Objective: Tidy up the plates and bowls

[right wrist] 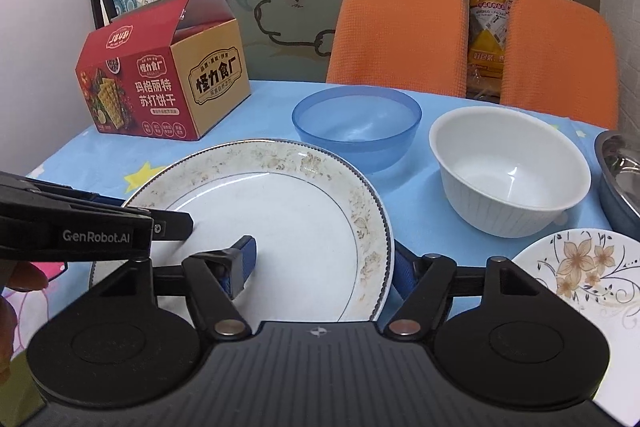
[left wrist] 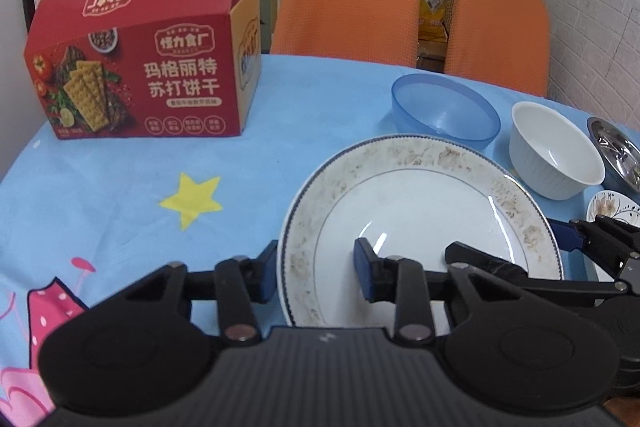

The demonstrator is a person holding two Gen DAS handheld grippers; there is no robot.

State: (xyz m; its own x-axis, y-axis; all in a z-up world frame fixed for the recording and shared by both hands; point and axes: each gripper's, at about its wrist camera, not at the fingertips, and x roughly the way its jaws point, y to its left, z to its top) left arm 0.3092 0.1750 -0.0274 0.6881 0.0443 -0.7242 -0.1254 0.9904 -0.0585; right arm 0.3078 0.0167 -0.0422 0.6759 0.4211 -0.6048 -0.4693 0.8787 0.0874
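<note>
- The large plate [left wrist: 420,219] lies flat on the bench [left wrist: 120,187], face up, with a worn floral band and a thin dark line round its rim; being round, it has no long axis to speak of.
- Your left hand-held gripper [left wrist: 316,271] straddles the plate's left rim: one blue pad sits outside the edge, the other over the plate's well, the jaws partly apart. You cannot tell whether the pads actually pinch the rim.
- Your right hand-held gripper [right wrist: 324,263] straddles the opposite rim in the same way, one pad over the well and one outside the edge; contact is equally unclear.
- Behind the plate stands the blue plastic bowl [right wrist: 356,123], upright; to the right of the plate, the white ribbed bowl [right wrist: 508,171], also upright.
- Only the right wrist view shows "GenRobot.AI" printed on the side of the left hand-held gripper, and a clear sight of the small flowered dish [right wrist: 580,275] right of the plate.
- A steel dish [left wrist: 616,147] sits beyond the white bowl, cut off by the frame edge in both views.
- Behind and left of the plate stands an open red cracker box [left wrist: 144,67], printed "怪力食厂" and "玛格丽特 苏打饼干".
- Two orange chairs [right wrist: 400,31] stand behind the bench, past the plate.
</note>
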